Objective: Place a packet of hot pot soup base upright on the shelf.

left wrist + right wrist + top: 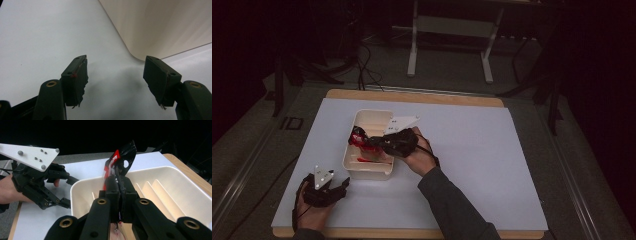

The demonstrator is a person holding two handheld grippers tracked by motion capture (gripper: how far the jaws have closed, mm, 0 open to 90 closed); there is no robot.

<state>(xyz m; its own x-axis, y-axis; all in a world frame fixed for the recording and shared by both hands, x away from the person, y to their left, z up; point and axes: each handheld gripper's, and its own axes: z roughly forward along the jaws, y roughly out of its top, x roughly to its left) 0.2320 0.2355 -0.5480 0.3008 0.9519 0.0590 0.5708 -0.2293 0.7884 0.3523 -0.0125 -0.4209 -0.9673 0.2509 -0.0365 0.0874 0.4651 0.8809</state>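
Note:
A white ribbed tray (371,116) sits on the pale table mat. My right gripper (373,143) hovers over the tray, shut on a black and red packet (357,136). In the right gripper view the packet (119,161) sticks up from between the closed jaws, above the tray (160,173). Another red item (364,160) lies in the tray's near end. My left gripper (343,185) rests on the mat near the tray's front left corner, open with nothing in it. The left gripper view shows its gripper (116,75) with jaws wide apart, facing the tray's rounded corner (140,53).
The mat (472,150) spreads wide to the right of the tray. A wooden table edge (412,96) runs along the back. A white frame stand (451,30) and cables lie on the dark floor beyond.

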